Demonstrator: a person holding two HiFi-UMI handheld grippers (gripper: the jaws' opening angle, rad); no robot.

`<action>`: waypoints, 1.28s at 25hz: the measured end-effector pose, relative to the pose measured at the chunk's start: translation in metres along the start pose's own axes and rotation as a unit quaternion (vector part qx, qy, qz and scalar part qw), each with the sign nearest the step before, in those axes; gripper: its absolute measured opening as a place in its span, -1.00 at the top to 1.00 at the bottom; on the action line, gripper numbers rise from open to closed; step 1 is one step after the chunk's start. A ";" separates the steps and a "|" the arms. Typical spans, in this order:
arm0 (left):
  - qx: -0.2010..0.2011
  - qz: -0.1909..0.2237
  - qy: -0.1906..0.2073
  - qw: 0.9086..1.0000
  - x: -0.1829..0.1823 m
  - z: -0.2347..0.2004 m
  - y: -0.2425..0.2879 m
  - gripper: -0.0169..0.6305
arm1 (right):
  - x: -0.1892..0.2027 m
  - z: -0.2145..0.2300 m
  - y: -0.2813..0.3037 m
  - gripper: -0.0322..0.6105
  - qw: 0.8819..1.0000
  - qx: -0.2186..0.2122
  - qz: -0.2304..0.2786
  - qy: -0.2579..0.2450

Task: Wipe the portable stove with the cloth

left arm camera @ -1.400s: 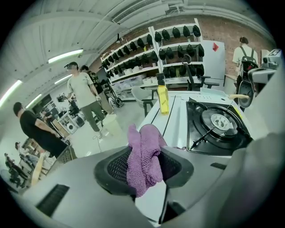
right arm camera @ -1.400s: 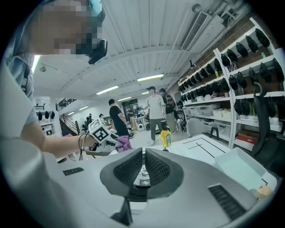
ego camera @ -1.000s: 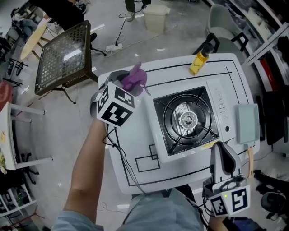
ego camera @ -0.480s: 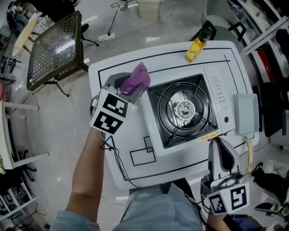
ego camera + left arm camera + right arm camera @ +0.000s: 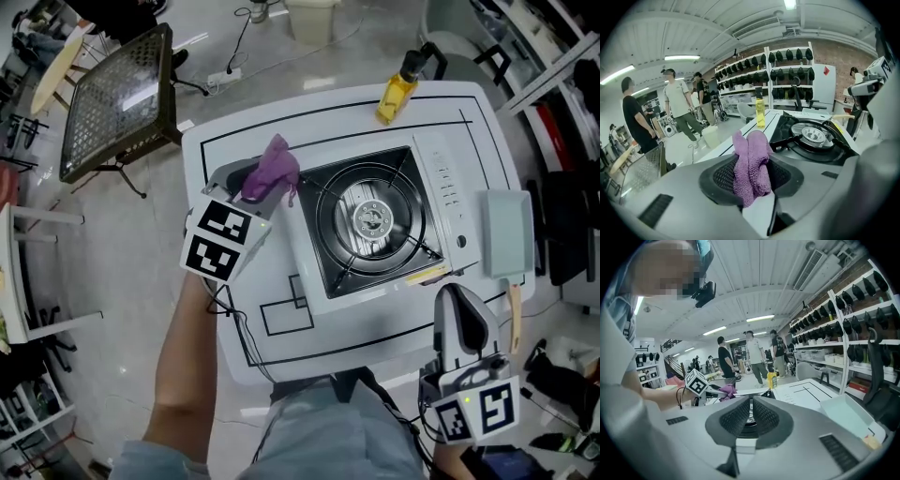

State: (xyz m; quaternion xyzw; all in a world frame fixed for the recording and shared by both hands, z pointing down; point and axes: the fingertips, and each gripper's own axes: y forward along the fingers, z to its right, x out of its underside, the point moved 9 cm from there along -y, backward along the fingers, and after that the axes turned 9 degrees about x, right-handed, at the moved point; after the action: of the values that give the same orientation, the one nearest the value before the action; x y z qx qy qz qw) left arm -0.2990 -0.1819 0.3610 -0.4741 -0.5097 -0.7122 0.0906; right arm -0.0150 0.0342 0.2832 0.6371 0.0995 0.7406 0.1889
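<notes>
So my left gripper (image 5: 751, 180) clenched the crumpled purple cloth (image 5: 273, 167) just beside the white-and-black portable stove (image 5: 375, 220), wiping apparently not begun; my right gripper (image 5: 750, 416) sat closed, empty.

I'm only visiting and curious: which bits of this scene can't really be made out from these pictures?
- Head view: the marker cube covers the left hand-held gripper's jaws; their grip on the purple cloth shows only in the left gripper view.
- Head view: print on the portable stove and the yellow spray bottle is too small to read.
- Right gripper view: the right hand-held gripper hides most of the stove.
</notes>
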 end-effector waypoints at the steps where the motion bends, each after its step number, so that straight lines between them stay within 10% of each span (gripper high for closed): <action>1: -0.001 0.002 -0.002 1.000 0.001 0.003 -0.001 0.44 | 0.000 0.001 -0.002 0.74 1.000 0.000 0.000 -0.001; 32: -0.014 -0.001 -0.017 1.000 0.021 0.074 -0.030 0.44 | 0.009 0.006 -0.051 0.74 0.999 -0.031 0.003 -0.020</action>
State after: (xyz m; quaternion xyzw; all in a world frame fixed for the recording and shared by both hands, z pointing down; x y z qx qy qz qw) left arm -0.2858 -0.1001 0.3603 -0.4868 -0.5017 -0.7111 0.0750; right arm -0.0023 0.0833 0.2729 0.6456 0.0712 0.7312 0.2083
